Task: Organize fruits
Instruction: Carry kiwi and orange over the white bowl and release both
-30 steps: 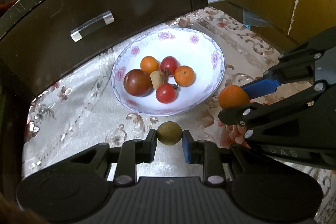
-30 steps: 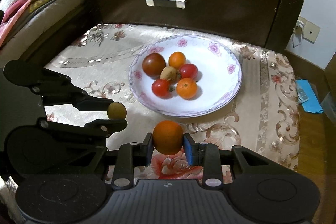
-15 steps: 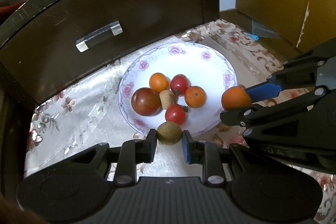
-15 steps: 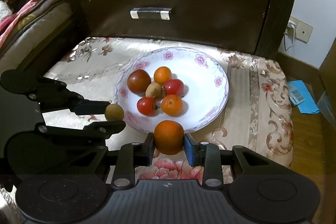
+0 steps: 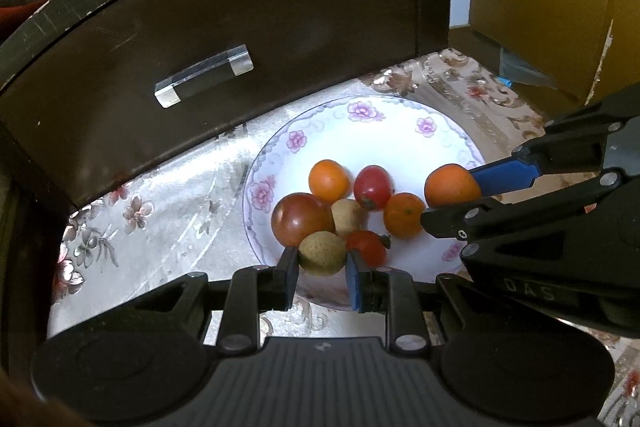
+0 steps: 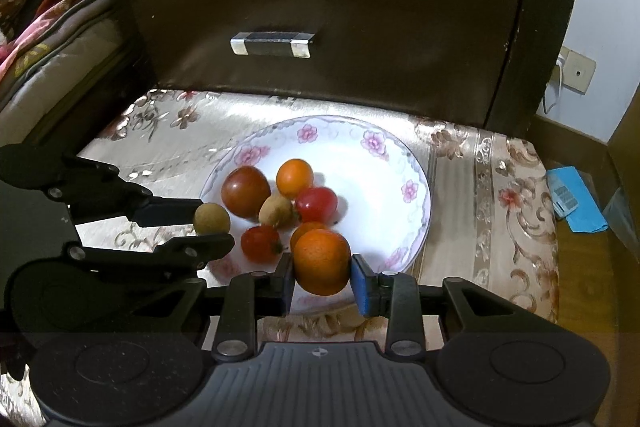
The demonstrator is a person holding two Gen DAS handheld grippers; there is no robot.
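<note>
The left gripper (image 5: 322, 269) clamps a round, matte tan-green longan (image 5: 322, 253) between its pads, and the right gripper (image 6: 322, 283) grips a dimpled, glossy orange (image 6: 322, 261); both fruits hang just above the near rim of the plate (image 6: 372, 141), probably so they can be dropped beside the 6 pieces already clustered there. The plate is shallow white china with pink flowers, sitting on a shiny embroidered cloth (image 6: 480, 187) before a dark wooden drawer (image 6: 320, 7)
</note>
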